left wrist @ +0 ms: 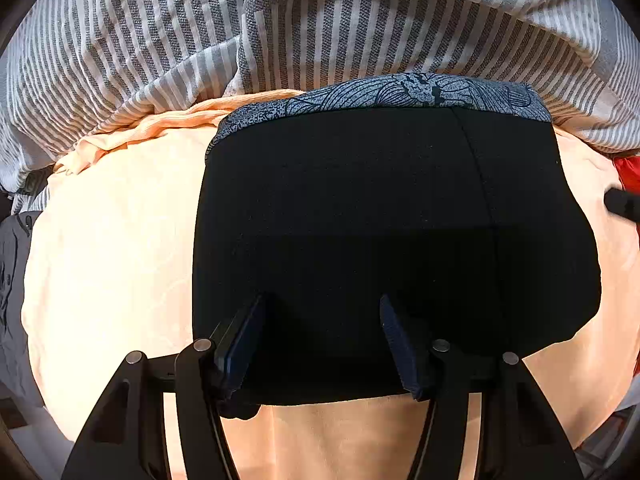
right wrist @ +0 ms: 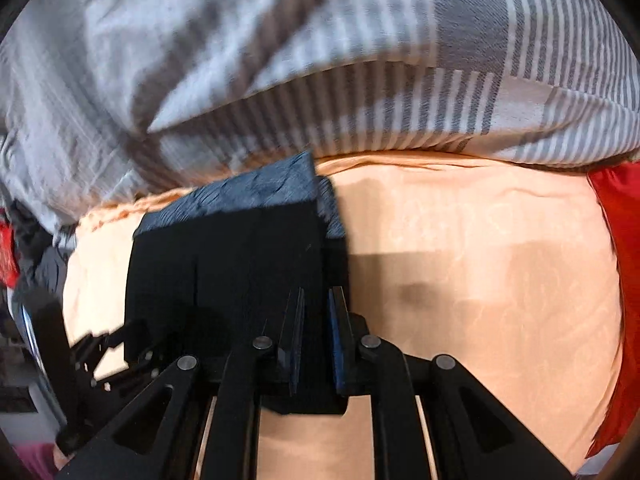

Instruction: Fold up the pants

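Surface: one peach sheet covers the bed, smooth at the near edge, rumpled along its far edge
Pants: one pair of black pants, folded into a compact block, lies mid-sheet, its patterned blue-grey band at the far side
Left gripper: points down over the near edge of the pants, jaws apart, nothing clamped
Right gripper: one, at the right edge of the pants, jaws almost together; blur hides whether cloth is pinched
Duvet: one grey-and-white striped duvet is heaped along the far edge, overlapping the sheet
Red cloth: one, at the right edge of the sheet
Room: dark clutter past the left edge, unclear
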